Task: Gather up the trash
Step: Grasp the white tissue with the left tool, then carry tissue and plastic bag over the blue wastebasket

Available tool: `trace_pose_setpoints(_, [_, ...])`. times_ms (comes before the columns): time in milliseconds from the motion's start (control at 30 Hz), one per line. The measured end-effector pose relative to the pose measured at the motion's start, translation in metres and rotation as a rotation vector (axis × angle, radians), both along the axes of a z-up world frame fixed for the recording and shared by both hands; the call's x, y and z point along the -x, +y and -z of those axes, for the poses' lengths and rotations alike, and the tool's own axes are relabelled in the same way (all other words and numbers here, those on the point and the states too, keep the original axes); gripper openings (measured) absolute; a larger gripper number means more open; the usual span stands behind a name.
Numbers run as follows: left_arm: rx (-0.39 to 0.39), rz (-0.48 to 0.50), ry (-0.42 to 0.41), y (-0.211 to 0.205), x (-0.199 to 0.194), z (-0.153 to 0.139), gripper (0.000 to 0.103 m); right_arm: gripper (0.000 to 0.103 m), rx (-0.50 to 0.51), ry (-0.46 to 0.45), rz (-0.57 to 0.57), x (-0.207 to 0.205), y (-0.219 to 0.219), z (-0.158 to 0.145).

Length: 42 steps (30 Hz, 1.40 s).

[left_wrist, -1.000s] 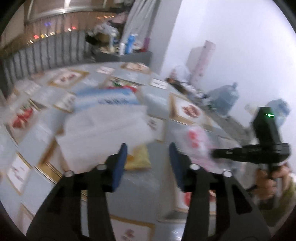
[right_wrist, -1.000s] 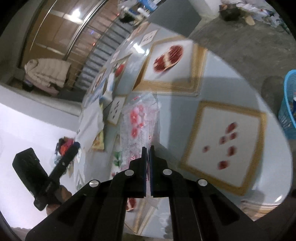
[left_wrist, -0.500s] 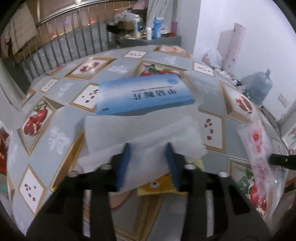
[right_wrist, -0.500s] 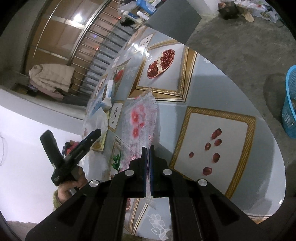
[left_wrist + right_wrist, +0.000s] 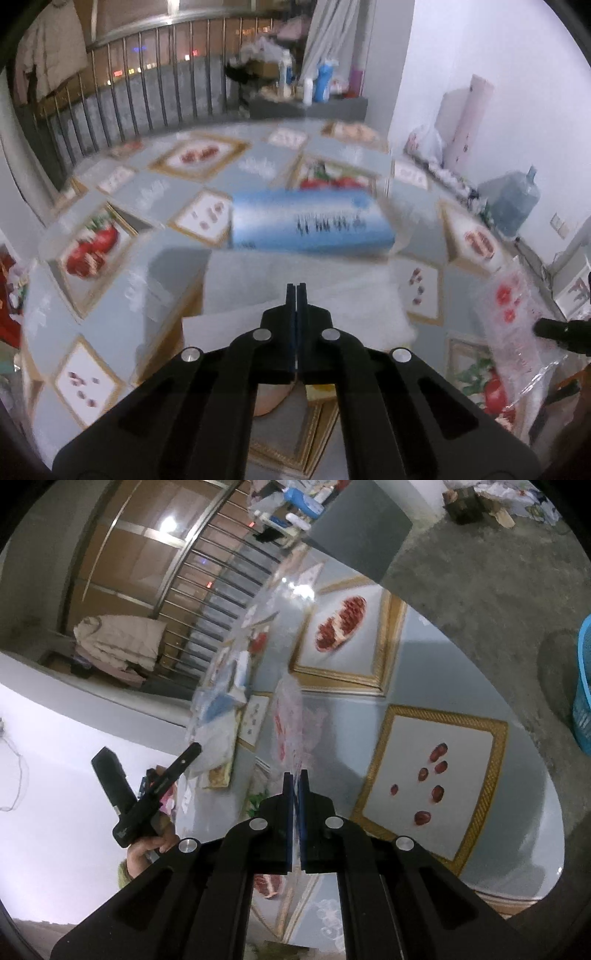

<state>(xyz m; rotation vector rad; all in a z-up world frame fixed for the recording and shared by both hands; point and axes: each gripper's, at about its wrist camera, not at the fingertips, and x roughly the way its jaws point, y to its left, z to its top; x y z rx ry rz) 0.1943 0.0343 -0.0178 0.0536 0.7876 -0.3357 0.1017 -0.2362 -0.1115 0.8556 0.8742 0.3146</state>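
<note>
pomegranate-print bench (image 5: 155, 266): left gripper (image 5: 296, 291) fingers pinched on white sheet (image 5: 280, 284) beside blue box (image 5: 306, 221); right gripper (image 5: 294, 779) fingers pinching plastic bag (image 5: 286, 716), thin film could slip.

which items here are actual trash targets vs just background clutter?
Job items:
- white foam sheet, pinched in the left tongs
- clear red-printed plastic bag, pinched in the right tongs
- blue box, likely the next pickup
- blue basket, possibly the bin

Lying about:
- bottles on the far ledge
- water jug
- coat on the railing
</note>
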Motion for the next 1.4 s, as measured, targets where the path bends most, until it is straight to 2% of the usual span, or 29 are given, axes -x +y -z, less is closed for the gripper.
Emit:
trace_pose_setpoints(267, [0.092,-0.017,-0.143,0.022,0.026,-0.067,0.0,0.002,-0.009,-0.077,0.006,0.011,0.0,-0.027])
trace_pose_setpoints(533, [0.257,0.056,-0.149,0.02,0.046,-0.103,0.0,0.002,0.006,-0.169,0.064,0.037,-0.017,-0.058])
trace_pose_setpoints(667, [0.318,0.121,-0.155,0.002,0.051,-0.121,0.0,0.002,0.012,-0.214,0.123,0.056,-0.036,-0.073])
trace_pose_setpoints(800, [0.348,0.203,-0.167,-0.029,0.053,-0.141,0.0,0.002,0.018,-0.254,0.2,0.079,-0.064,-0.083])
trace_pose_setpoints(933, [0.378,0.321,-0.167,-0.078,0.054,-0.162,0.0,0.002,0.025,-0.282,0.301,0.109,-0.098,-0.088])
trace_pose_setpoints(1100, [0.374,0.495,-0.159,-0.163,0.056,-0.173,0.0,0.002,0.048,-0.277,0.478,0.151,-0.148,-0.084])
trace_pose_setpoints(1233, [0.353,0.636,-0.094,-0.251,0.053,-0.162,0.0,0.002,0.094,-0.232,0.628,0.178,-0.183,-0.073])
trace_pose_setpoints(1400, [0.313,0.781,0.037,-0.357,0.05,-0.127,0.0,0.002,0.133,-0.147,0.785,0.202,-0.22,-0.052])
